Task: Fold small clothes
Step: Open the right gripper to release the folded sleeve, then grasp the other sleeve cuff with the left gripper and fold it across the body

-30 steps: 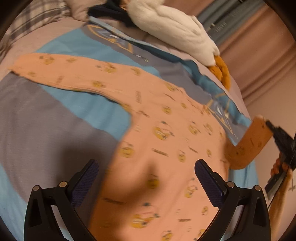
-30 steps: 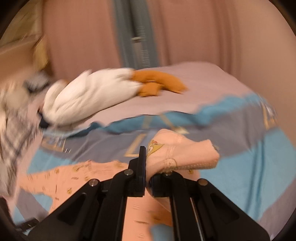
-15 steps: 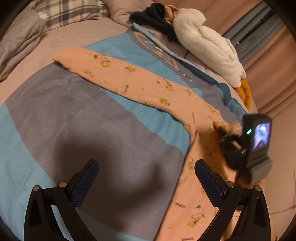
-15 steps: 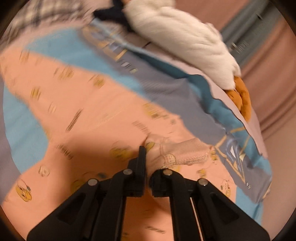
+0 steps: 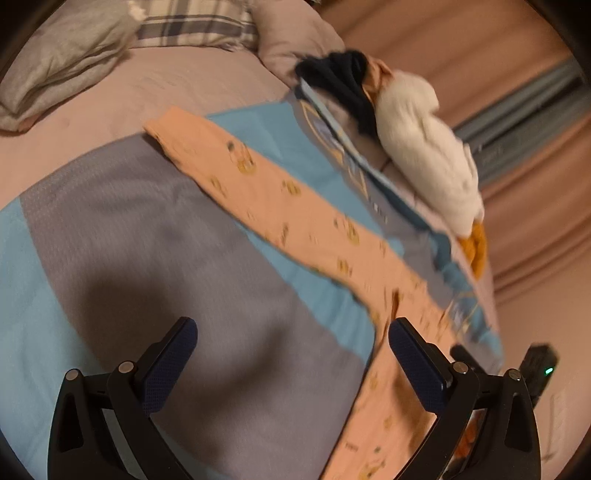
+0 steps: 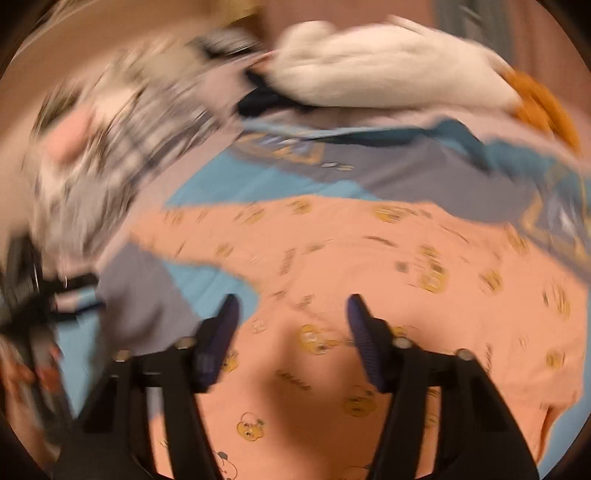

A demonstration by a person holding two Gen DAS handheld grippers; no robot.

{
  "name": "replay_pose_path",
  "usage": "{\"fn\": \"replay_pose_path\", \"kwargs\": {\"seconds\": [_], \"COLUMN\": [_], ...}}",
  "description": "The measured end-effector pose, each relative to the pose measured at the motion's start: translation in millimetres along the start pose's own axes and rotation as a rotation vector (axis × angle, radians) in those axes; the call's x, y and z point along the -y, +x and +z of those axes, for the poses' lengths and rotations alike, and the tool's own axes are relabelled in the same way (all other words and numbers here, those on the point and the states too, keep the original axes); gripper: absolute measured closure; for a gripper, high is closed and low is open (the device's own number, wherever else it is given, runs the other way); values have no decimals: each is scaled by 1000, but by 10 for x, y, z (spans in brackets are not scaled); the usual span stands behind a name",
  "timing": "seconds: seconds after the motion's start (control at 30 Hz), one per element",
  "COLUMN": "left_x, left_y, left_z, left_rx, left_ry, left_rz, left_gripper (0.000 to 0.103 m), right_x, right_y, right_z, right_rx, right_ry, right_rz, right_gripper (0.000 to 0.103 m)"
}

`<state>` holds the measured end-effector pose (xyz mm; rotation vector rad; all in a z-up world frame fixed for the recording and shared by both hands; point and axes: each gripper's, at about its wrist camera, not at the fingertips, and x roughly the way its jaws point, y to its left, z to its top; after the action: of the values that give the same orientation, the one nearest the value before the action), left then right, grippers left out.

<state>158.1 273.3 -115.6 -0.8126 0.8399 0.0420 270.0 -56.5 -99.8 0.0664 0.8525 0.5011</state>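
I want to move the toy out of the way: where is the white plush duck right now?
The white plush duck lies at the far edge of the bed, upper right in the left wrist view, beyond the orange baby garment, beside dark clothing.

Bedroom, domestic. Bed with pink sheet; grey-and-blue blanket spread across centre; plaid pillow at upper left; white plush toy at upper right; pink curtains behind, at right.
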Motion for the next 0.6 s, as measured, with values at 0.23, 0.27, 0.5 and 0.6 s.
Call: {"fn": "replay_pose_path", "kwargs": {"seconds": [0.23,0.27,0.5,0.6], "left_x": [-409,-473,-805,-852], "left_y": [49,59,324,476], "left_z": [396,447,826,978], "left_rx": [46,51,71,81], "left_ry": [-186,-207,-292,-288], "left_rz": [-116,-124,-136,-129], "left_gripper": [1,1,1,2], "right_x": [-79,-127,-182,-210], "right_y": [560,648,1121,944], "right_z": [83,91,48,86], "right_rx": [-12,-7,-91,-69], "right_ry": [88,91,76,78], "right_rz": [-44,-38,-32,21], "right_gripper": [83,83,80,80]}}
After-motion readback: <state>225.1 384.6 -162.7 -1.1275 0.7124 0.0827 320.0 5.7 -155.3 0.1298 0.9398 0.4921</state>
